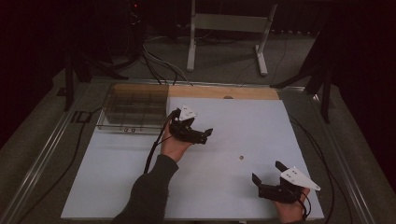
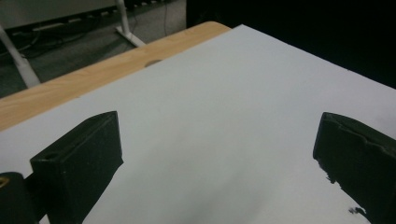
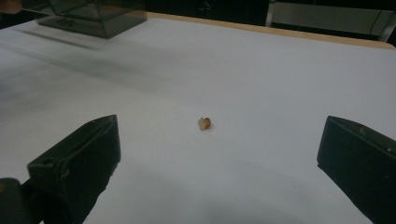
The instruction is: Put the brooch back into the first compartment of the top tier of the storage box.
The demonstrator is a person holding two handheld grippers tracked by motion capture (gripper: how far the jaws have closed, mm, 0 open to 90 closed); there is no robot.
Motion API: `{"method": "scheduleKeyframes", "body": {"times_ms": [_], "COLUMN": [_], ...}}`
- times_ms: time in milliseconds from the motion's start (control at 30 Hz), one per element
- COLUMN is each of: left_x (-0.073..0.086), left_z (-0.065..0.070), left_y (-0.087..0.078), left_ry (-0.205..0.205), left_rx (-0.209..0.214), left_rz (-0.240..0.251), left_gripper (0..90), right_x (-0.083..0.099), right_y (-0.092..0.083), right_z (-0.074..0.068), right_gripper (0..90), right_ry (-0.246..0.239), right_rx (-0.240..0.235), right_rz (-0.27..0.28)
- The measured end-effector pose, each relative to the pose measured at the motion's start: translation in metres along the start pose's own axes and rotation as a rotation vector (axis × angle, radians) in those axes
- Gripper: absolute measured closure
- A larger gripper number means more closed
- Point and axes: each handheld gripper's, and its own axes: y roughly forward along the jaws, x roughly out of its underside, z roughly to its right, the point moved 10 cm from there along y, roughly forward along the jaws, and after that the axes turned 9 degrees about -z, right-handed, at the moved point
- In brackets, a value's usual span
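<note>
The right claw (image 3: 219, 154) stands wide, just short of the small brown piece (image 3: 204, 123) lying alone on the worktop (image 3: 280, 84), so it should advance straight, centred, before closing gently.

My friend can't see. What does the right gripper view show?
A tiny tan object lies alone on the white table, ahead of and between the right gripper, whose two black jaws stand wide apart. A clear compartment box sits at the far left.

left gripper (image 1: 198, 127) jaws spread wide, right gripper (image 1: 267, 171) likewise
</note>
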Motion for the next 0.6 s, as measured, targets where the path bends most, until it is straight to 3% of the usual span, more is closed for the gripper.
{"method": "scheduleKeyframes", "body": {"times_ms": [600], "left_x": [-0.003], "left_z": [0.042], "left_y": [0.048], "left_ry": [0.030], "left_rx": [0.065], "left_rz": [-0.068], "left_gripper": [3.9], "right_x": [-0.001], "right_y": [0.000], "right_z": [-0.002], "right_gripper": [0.0], "right_ry": [-0.008], "right_rx": [0.001], "right_rz": [0.003]}}
